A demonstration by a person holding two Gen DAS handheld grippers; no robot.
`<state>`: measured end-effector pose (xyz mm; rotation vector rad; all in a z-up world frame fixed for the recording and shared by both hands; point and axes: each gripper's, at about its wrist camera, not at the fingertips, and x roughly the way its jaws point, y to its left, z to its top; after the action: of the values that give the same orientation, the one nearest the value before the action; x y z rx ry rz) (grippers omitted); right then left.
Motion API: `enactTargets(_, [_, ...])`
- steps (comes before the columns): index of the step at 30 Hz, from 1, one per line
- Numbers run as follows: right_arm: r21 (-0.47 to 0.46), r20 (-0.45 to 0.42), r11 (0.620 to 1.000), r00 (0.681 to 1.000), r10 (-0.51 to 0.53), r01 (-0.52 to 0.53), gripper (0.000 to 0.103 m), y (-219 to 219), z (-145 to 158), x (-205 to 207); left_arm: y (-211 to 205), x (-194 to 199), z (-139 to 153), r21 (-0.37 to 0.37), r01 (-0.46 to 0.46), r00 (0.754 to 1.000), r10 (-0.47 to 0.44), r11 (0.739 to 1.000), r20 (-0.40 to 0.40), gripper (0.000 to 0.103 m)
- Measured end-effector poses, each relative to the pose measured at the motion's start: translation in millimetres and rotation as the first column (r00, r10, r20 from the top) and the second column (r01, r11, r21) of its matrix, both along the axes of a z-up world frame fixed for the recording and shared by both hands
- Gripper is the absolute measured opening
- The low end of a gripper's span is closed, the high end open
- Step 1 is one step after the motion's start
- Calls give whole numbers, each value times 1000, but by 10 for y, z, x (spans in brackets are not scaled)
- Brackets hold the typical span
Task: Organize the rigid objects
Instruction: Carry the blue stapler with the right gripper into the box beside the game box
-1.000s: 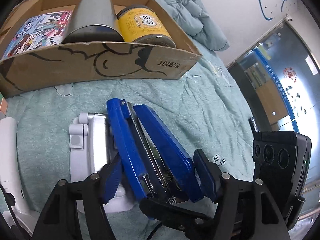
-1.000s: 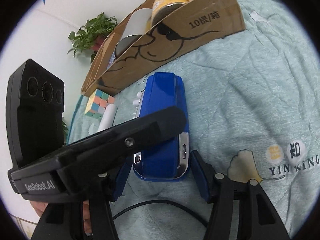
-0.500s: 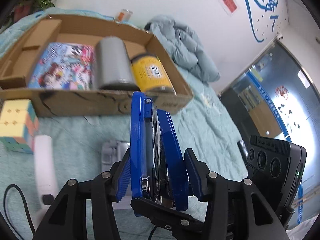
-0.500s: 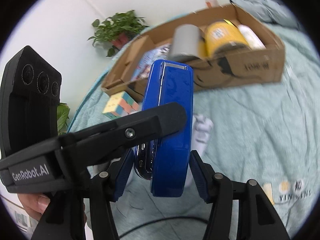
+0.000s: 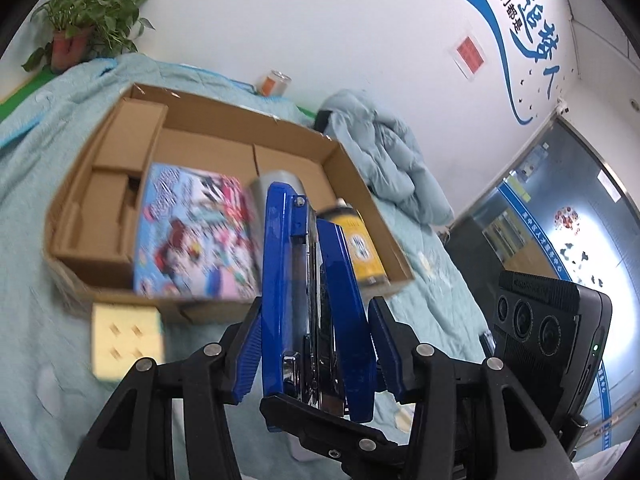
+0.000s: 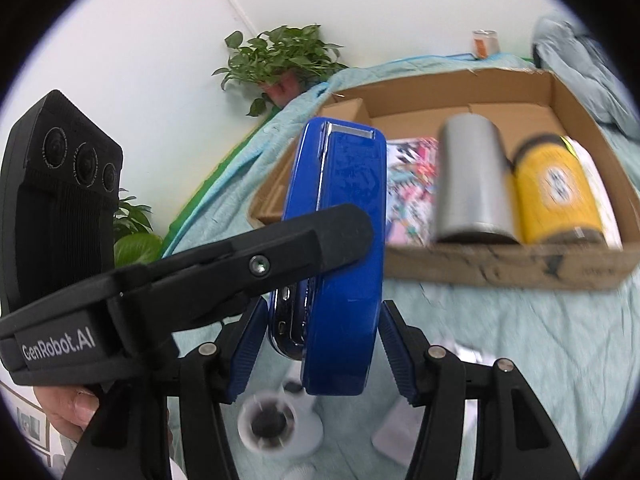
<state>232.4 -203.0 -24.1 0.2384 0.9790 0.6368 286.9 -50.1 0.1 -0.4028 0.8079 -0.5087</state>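
Observation:
A big blue stapler (image 5: 316,300) hangs in the air, held from two sides. My left gripper (image 5: 316,344) is shut on it, blue pads (image 5: 250,344) pressed against its flanks. My right gripper (image 6: 316,344) is shut on the same blue stapler (image 6: 340,240) from the other end. Beyond it lies an open cardboard box (image 5: 360,184) holding a colourful book (image 5: 196,236), a grey cylinder (image 6: 472,184) and a yellow can (image 6: 556,192). The left gripper's black body (image 6: 200,272) crosses the right wrist view and hides part of the stapler.
A Rubik's cube (image 5: 126,338) sits on the teal bedspread (image 5: 48,360) just in front of the box. White objects (image 6: 276,424) lie on the bedspread below the stapler. A crumpled grey-blue jacket (image 5: 392,160), a potted plant (image 6: 280,60) and a drink can (image 5: 274,82) stand behind the box.
The left jaws closed onto the stapler. Both grippers then lifted it off the bedspread and carried it toward the box, whose inside now shows from above.

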Motion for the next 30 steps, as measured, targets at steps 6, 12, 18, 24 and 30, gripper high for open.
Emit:
enactTargets(6, [-11, -14, 1000, 1000, 19, -19, 56, 196, 7, 303, 371, 485, 34, -4, -5, 1000, 5, 1000, -17, 47])
enactTargets(12, [-19, -69, 999, 997, 40, -42, 56, 395, -117, 674, 618, 934, -110, -23, -16, 998, 14, 1000, -68, 47])
enactTargets(18, [-56, -98, 998, 995, 26, -31, 56, 478, -250, 883, 779, 1289, -336, -82, -10, 990, -1, 997, -138, 47])
enactTargets(24, [-44, -197, 999, 980, -23, 14, 56, 449, -489, 985, 775, 1509, -611, -73, 5, 980, -19, 997, -198, 49])
enactTargets(30, [4, -219, 1000, 976, 15, -14, 59, 428, -495, 914, 791, 1441, -512, 51, -9, 986, 17, 999, -167, 54])
